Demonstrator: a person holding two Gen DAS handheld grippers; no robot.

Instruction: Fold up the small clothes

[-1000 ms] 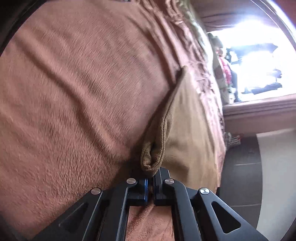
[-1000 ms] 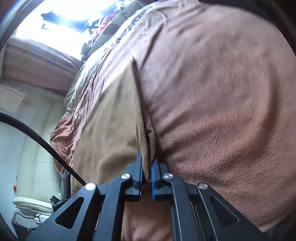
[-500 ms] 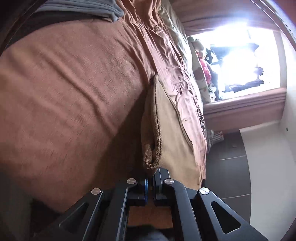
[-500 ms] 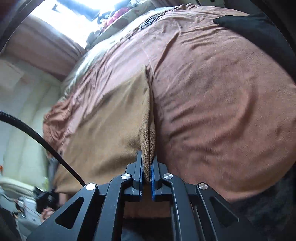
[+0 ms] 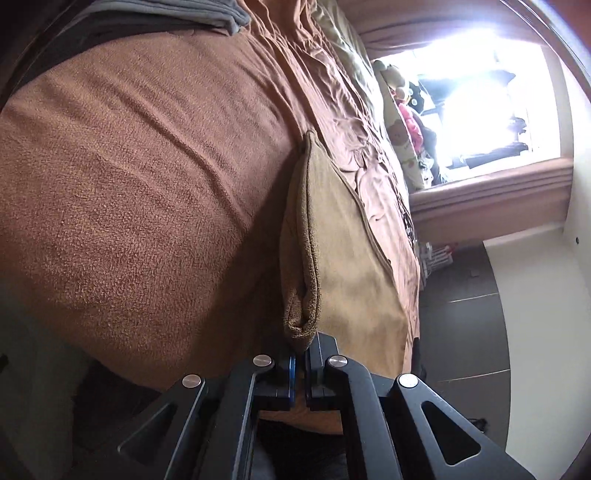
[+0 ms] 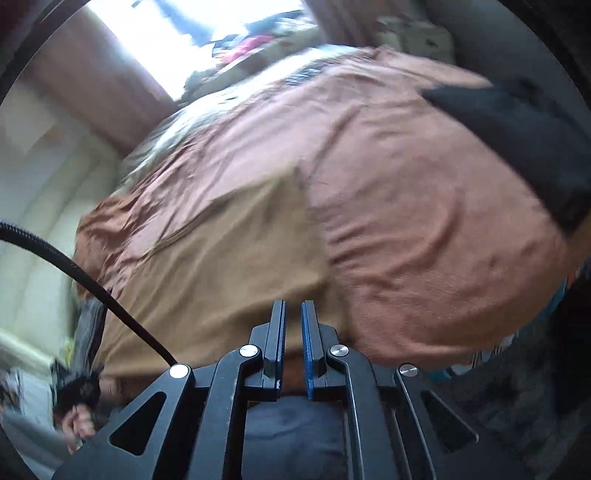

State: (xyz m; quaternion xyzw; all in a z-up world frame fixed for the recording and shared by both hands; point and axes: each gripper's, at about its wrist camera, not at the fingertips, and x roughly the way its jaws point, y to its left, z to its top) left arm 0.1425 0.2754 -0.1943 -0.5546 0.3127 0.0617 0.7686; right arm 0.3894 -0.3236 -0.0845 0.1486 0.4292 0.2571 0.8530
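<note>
Pinching the near corner of the tan cloth (image 5: 343, 258), the left tongs (image 5: 300, 363) are pressed together on its doubled edge, and the fabric bunches into a small roll just above the tips. From that corner the cloth runs away across the bed (image 5: 140, 177), lying folded on the brown fleece blanket that covers it, with its hemmed edge standing up as a ridge against the blanket. Beyond the cloth's far corner the blanket gives way to a rumpled, thinner brown sheet (image 5: 332, 92), and a grey garment (image 5: 207, 14) lies at the far edge of the bed. Soft toys (image 5: 399, 110) sit past the sheet, under a bright window (image 5: 480, 92).

In the right wrist view, which is blurred, the right tongs (image 6: 293, 325) stand slightly apart with nothing between them, raised above the near edge of the cloth (image 6: 221, 251), which lies flat on the blanket. A black cable (image 6: 92, 284) crosses in front of the cloth's outer side, and a hand (image 6: 79, 421) shows below it. A dark garment (image 6: 517, 140) lies on the bed well away from the cloth.
</note>
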